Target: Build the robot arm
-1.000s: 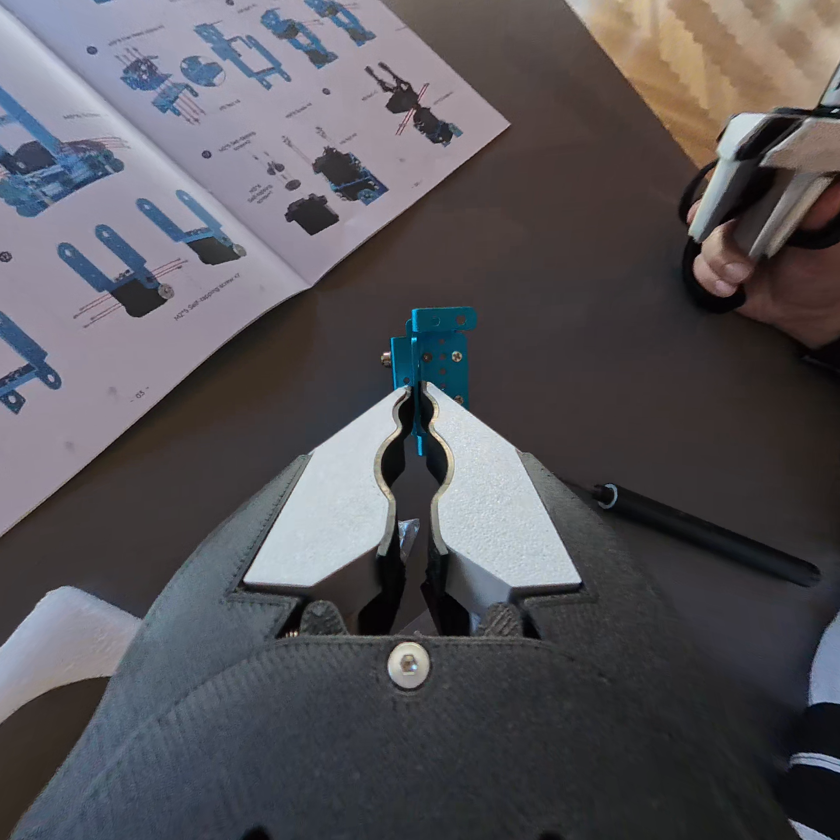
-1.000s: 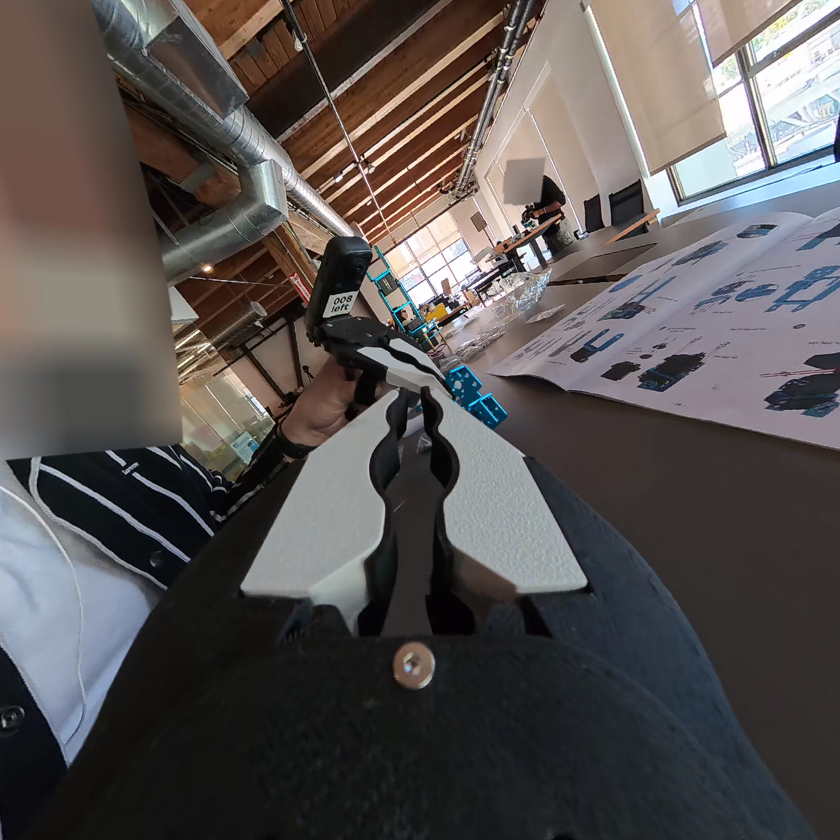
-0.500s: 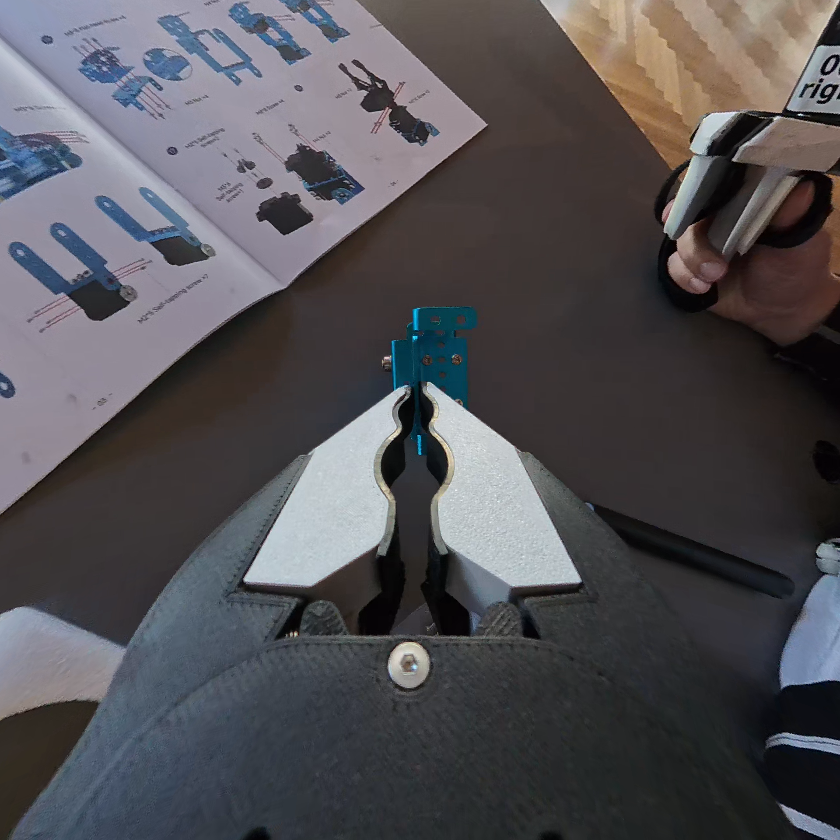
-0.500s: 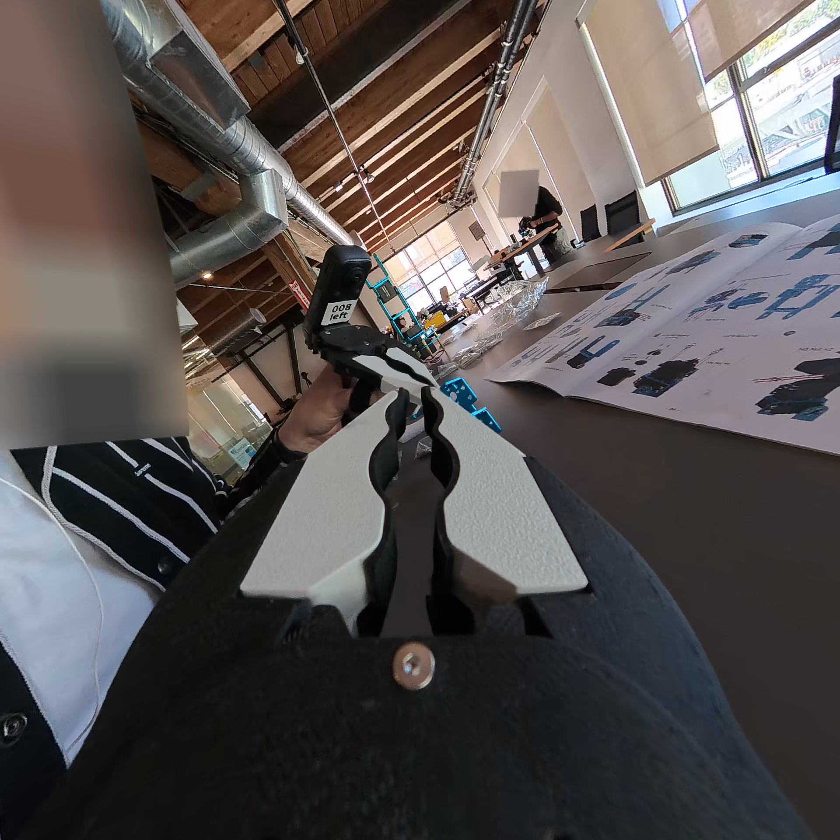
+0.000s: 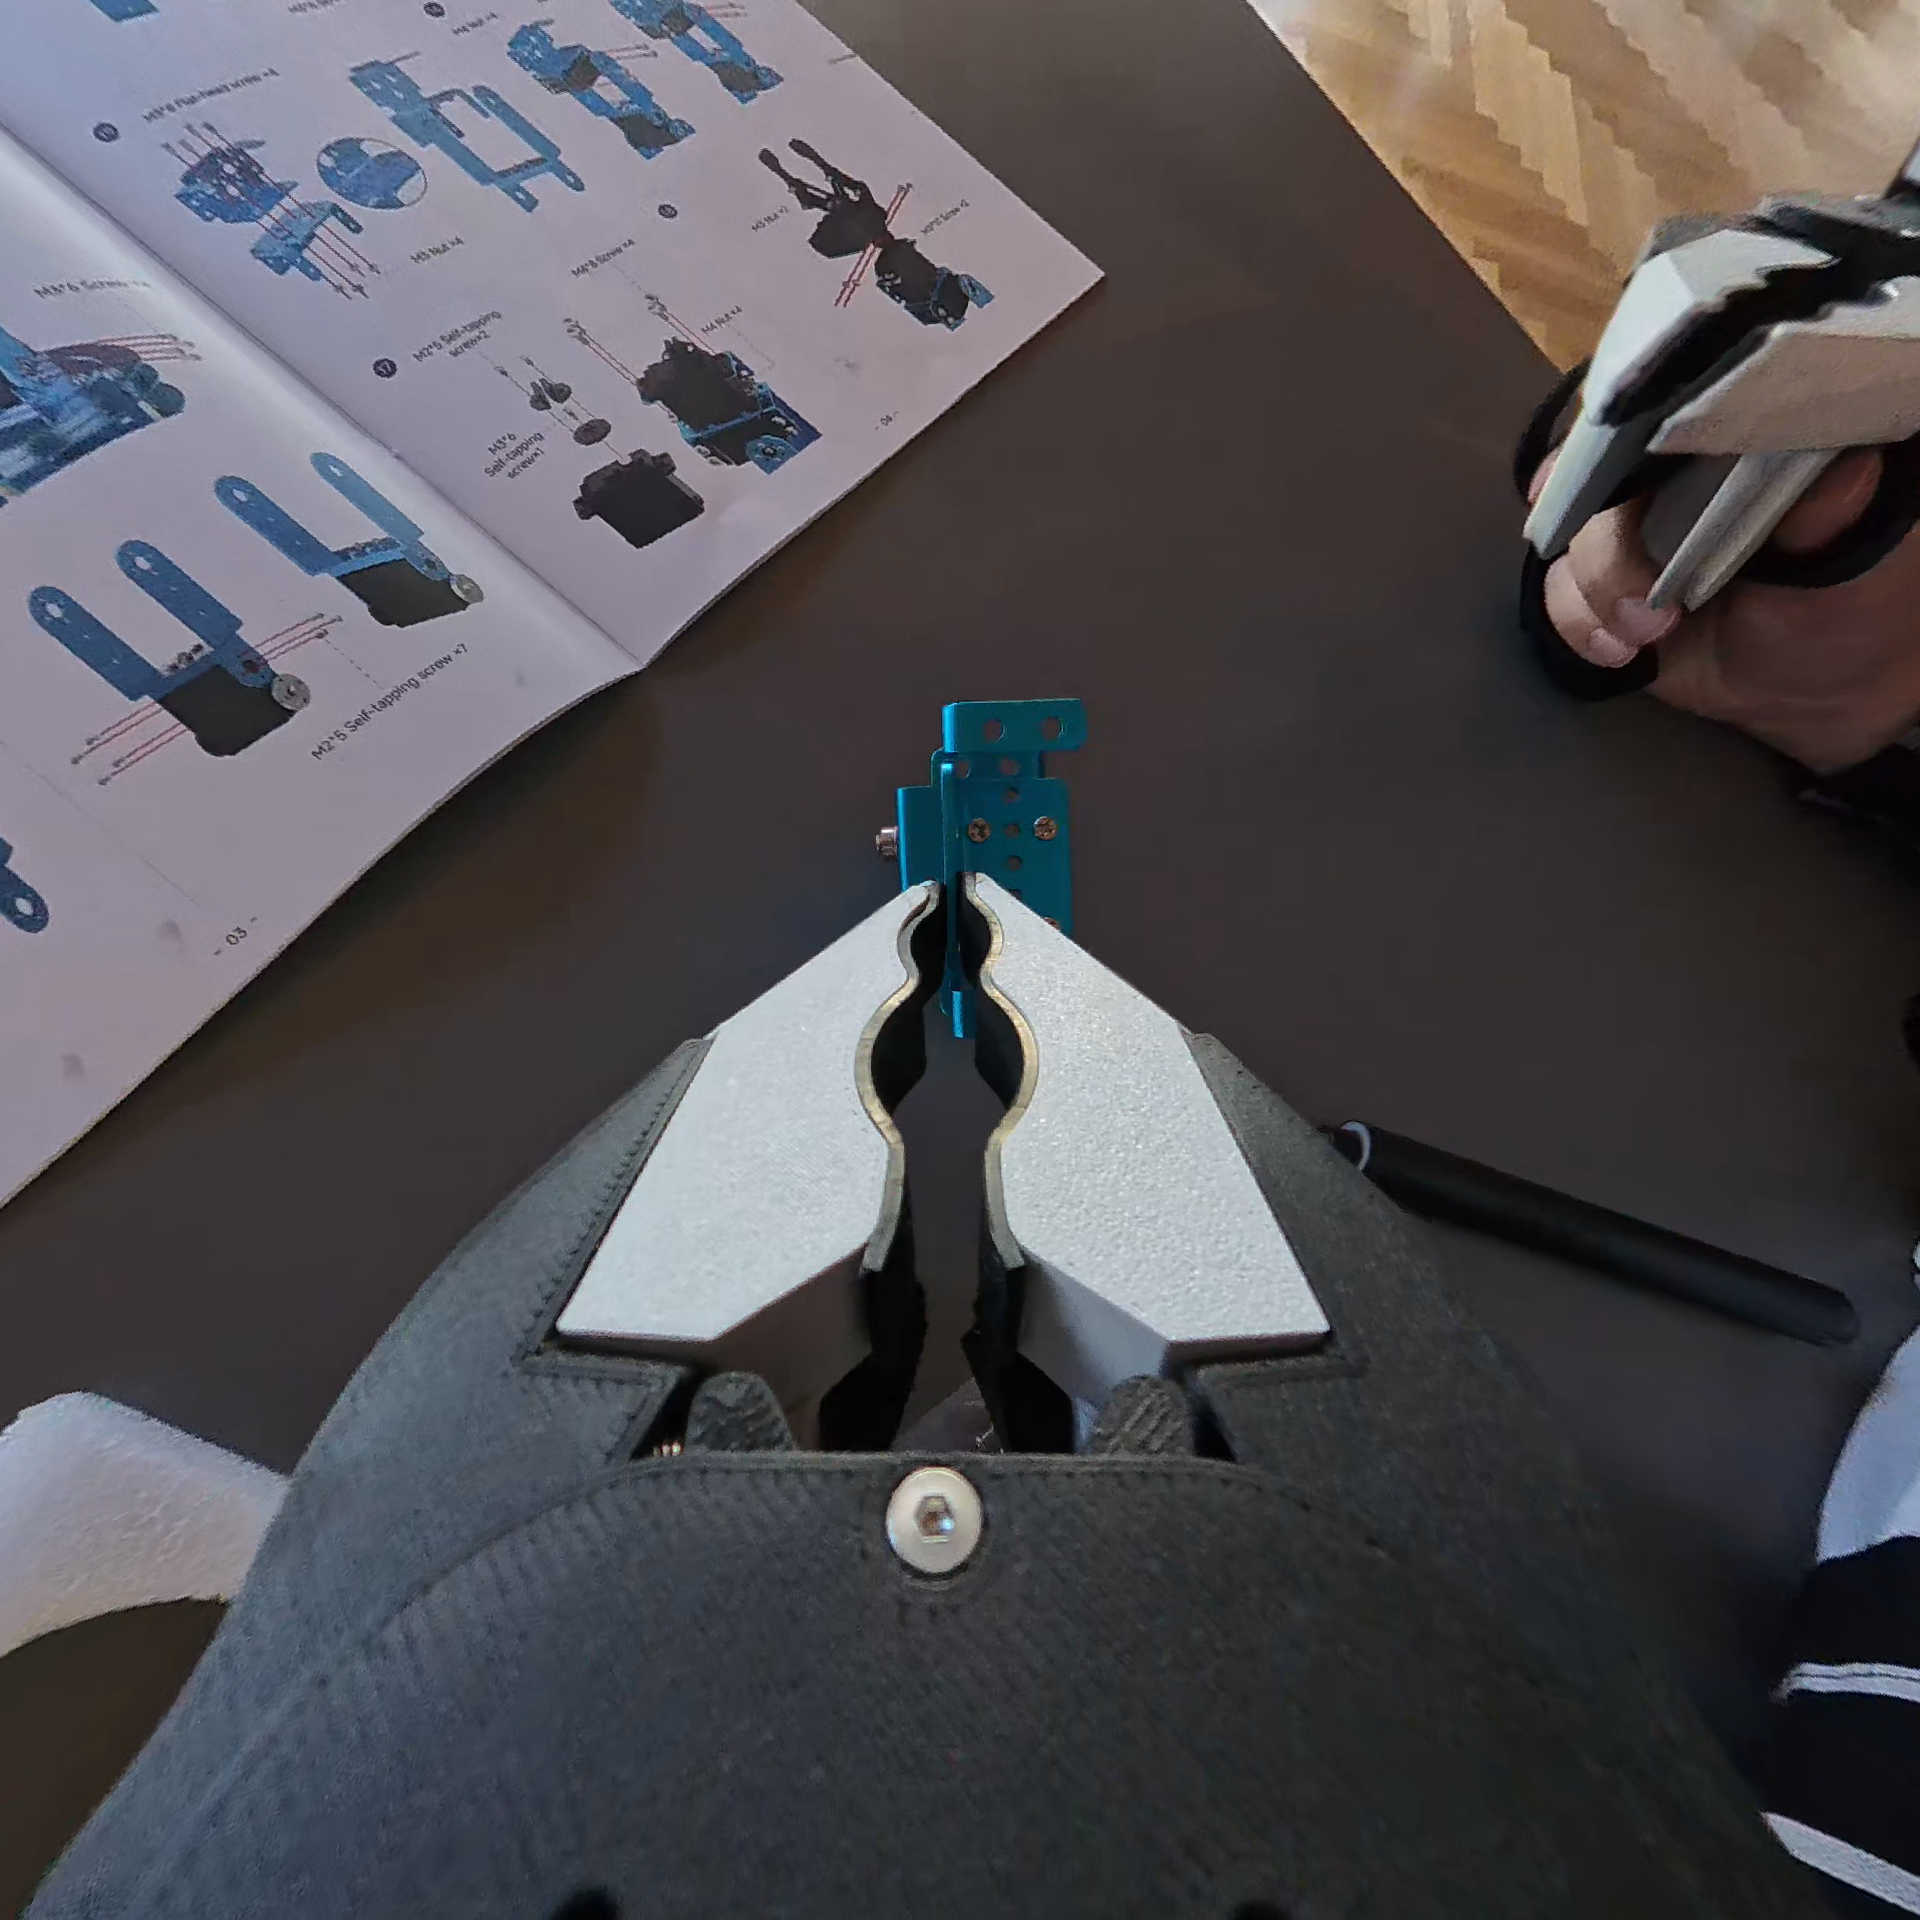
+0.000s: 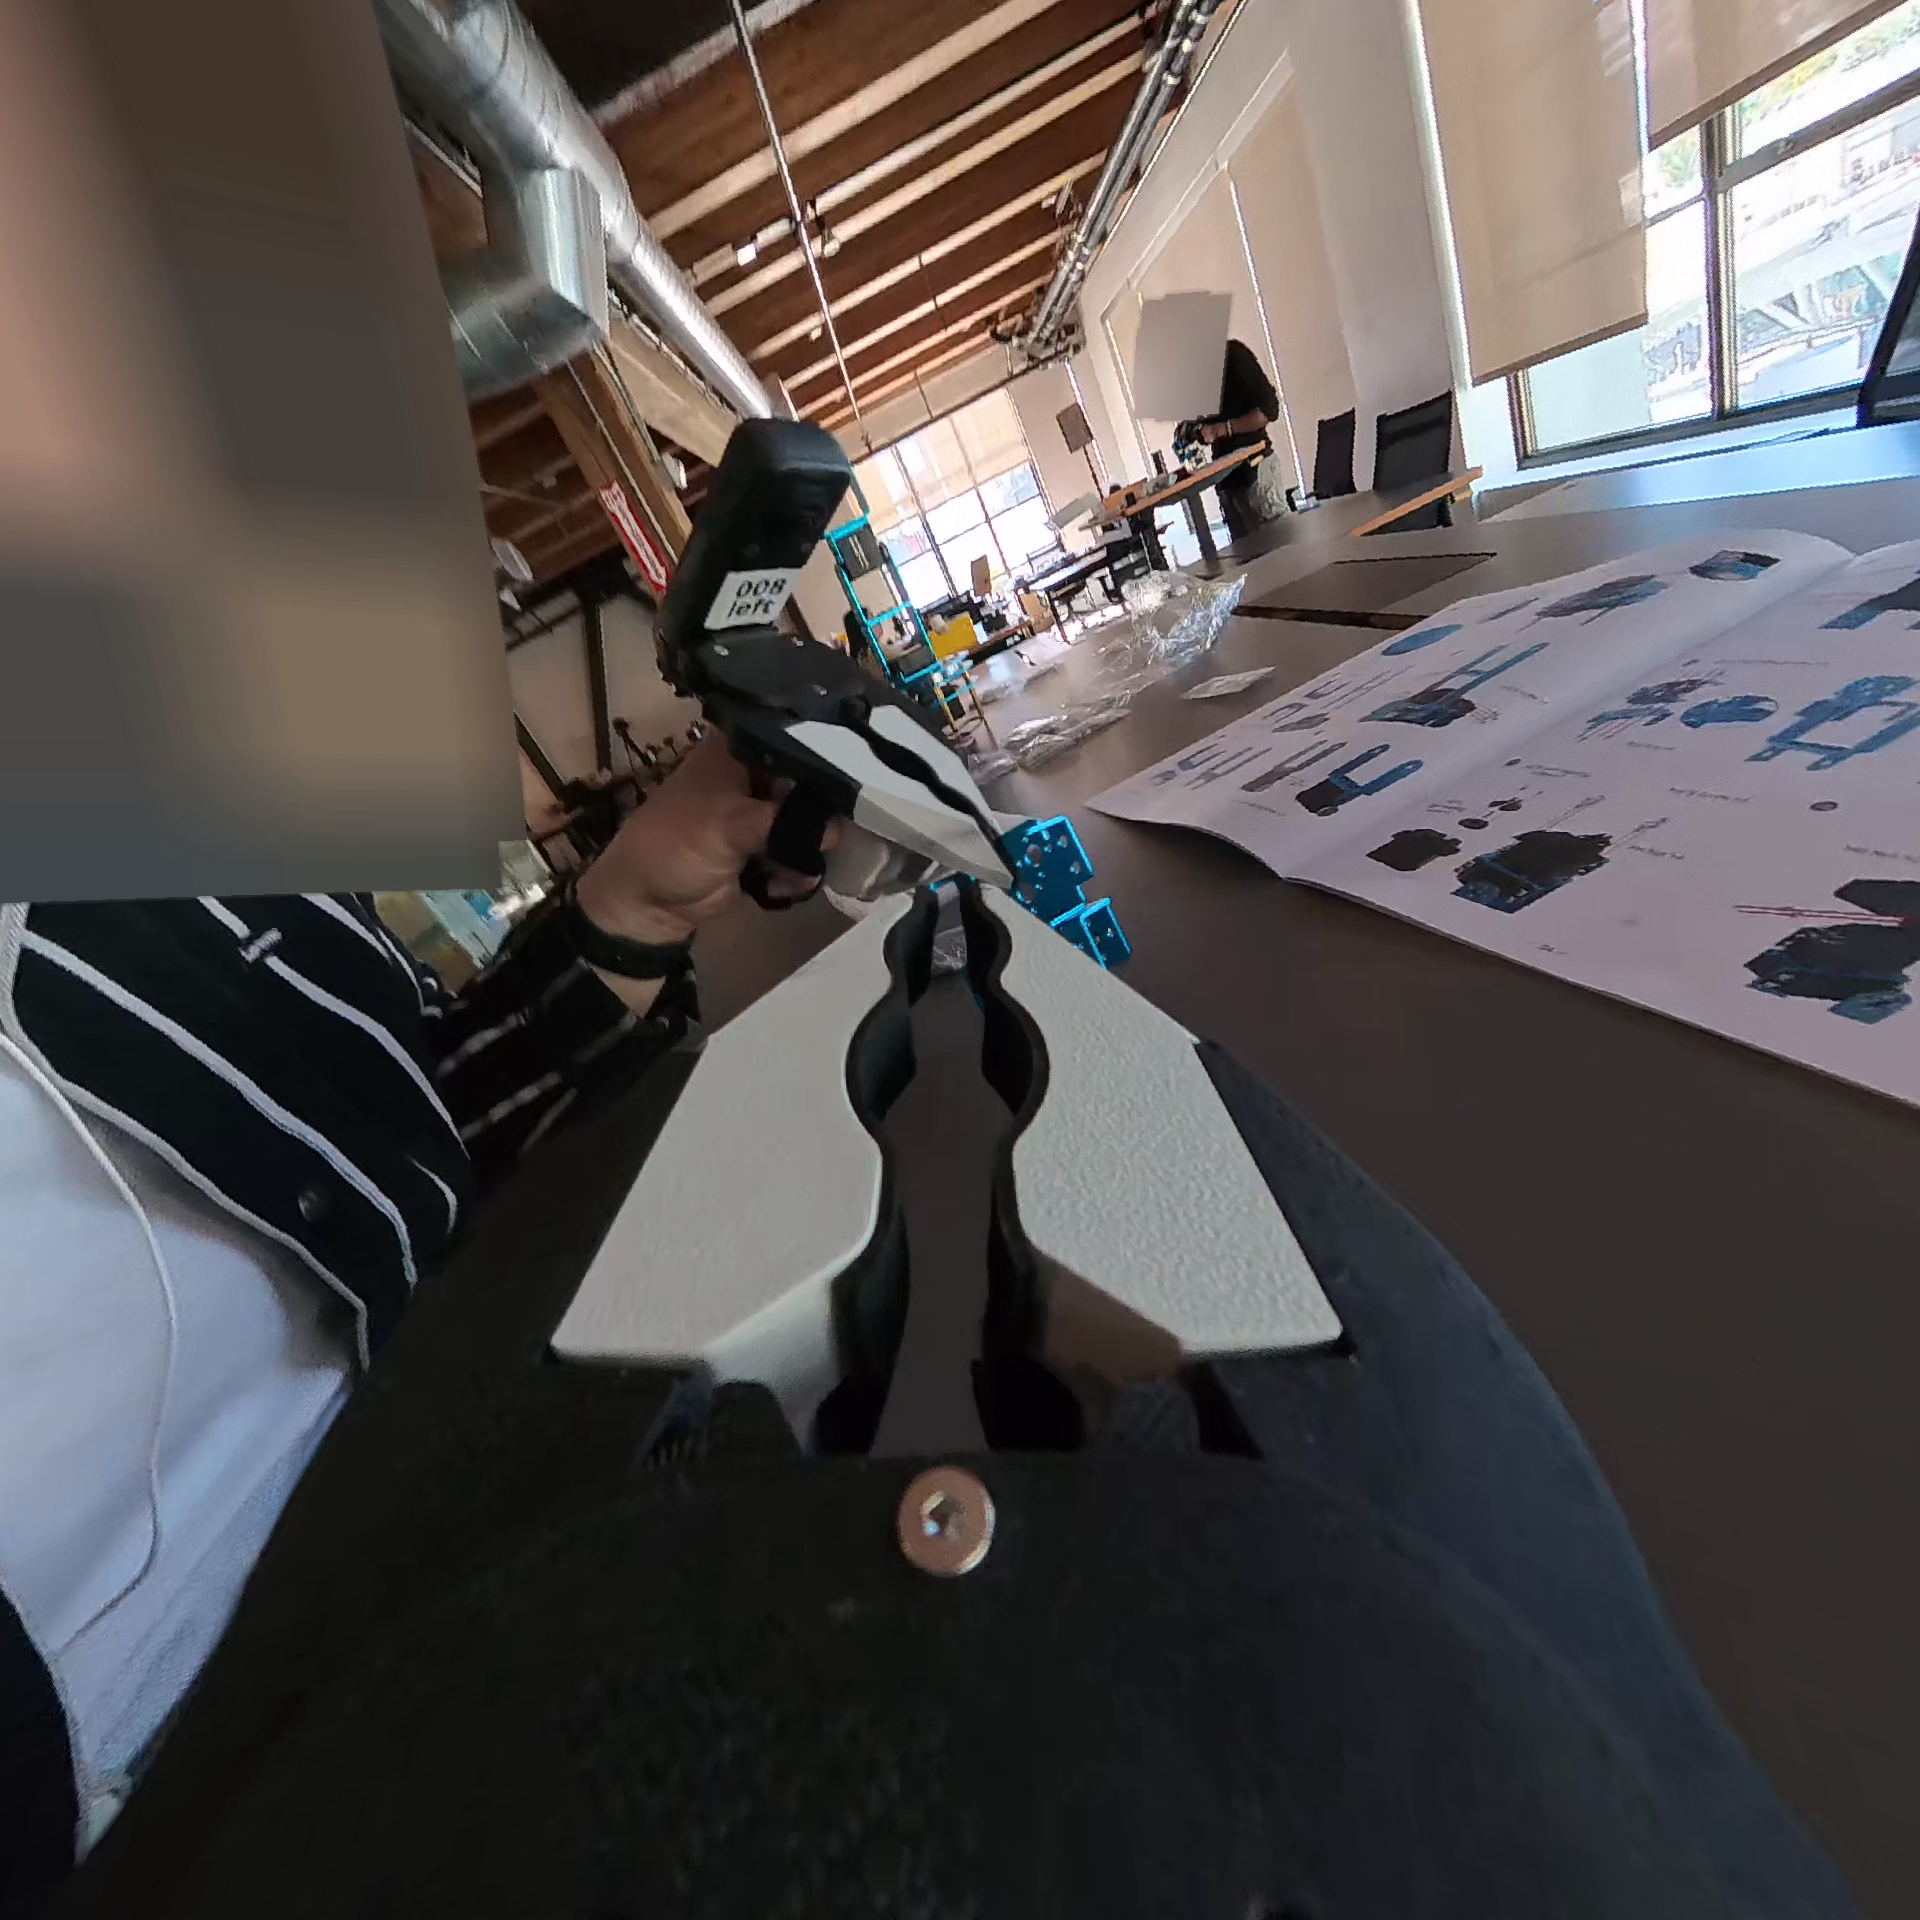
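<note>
My left gripper (image 5: pixel 956 894) is shut on a blue metal bracket assembly (image 5: pixel 1003 805) with small screws and holes, and holds it upright just over the dark table (image 5: pixel 1299 727). From the right wrist view the left gripper (image 6: pixel 987 868) sits in a person's hand, with the blue bracket (image 6: pixel 1060 878) at its tip. My right gripper (image 6: pixel 943 906) is shut, with only a narrow gap and nothing visible in it. It points at the left gripper's tip. In the left wrist view the right gripper (image 5: pixel 1600 540) is at the upper right, apart from the bracket.
An open instruction booklet (image 5: pixel 364 416) lies on the far left of the table and also shows in the right wrist view (image 6: pixel 1558 790). A black rod-like tool (image 5: pixel 1590 1236) lies to the right of my left gripper. White foam (image 5: pixel 94 1496) is at the near left. Clear plastic bags (image 6: pixel 1143 634) lie farther along the table. My hands' fingertips stand some 15 centimetres from each other.
The left gripper keeps its hold on the blue bracket and has shifted only slightly. The right gripper has tilted and moved a little beside it.
</note>
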Demonstrator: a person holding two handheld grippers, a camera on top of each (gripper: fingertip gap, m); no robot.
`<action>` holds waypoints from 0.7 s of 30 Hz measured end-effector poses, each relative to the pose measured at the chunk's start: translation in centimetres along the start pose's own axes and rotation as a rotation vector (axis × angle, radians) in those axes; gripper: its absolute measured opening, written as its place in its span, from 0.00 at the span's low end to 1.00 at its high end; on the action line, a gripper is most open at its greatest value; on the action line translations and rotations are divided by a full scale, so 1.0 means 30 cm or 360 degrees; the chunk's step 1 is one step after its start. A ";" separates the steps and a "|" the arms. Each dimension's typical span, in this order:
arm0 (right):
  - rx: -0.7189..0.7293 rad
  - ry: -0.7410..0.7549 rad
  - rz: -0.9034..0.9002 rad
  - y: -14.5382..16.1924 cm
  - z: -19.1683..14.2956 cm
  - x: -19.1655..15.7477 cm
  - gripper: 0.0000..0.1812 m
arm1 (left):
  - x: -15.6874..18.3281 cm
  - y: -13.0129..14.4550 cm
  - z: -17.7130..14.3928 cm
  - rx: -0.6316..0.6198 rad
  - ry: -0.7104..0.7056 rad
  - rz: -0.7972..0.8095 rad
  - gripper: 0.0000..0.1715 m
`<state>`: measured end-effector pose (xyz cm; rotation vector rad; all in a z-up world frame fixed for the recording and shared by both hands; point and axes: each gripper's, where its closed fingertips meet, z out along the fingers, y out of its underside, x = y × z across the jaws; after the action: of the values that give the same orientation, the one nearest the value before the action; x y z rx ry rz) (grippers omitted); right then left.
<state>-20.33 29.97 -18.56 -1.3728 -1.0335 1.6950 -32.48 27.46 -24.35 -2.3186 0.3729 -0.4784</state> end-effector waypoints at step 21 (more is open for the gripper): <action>-0.0002 0.0021 -0.0033 -0.001 -0.002 0.002 0.02 | -0.035 0.001 -0.009 -0.0010 -0.0141 0.0065 0.00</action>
<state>-20.29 30.05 -18.56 -1.3673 -1.0383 1.6685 -33.53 27.69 -24.45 -2.3249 0.3783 -0.3536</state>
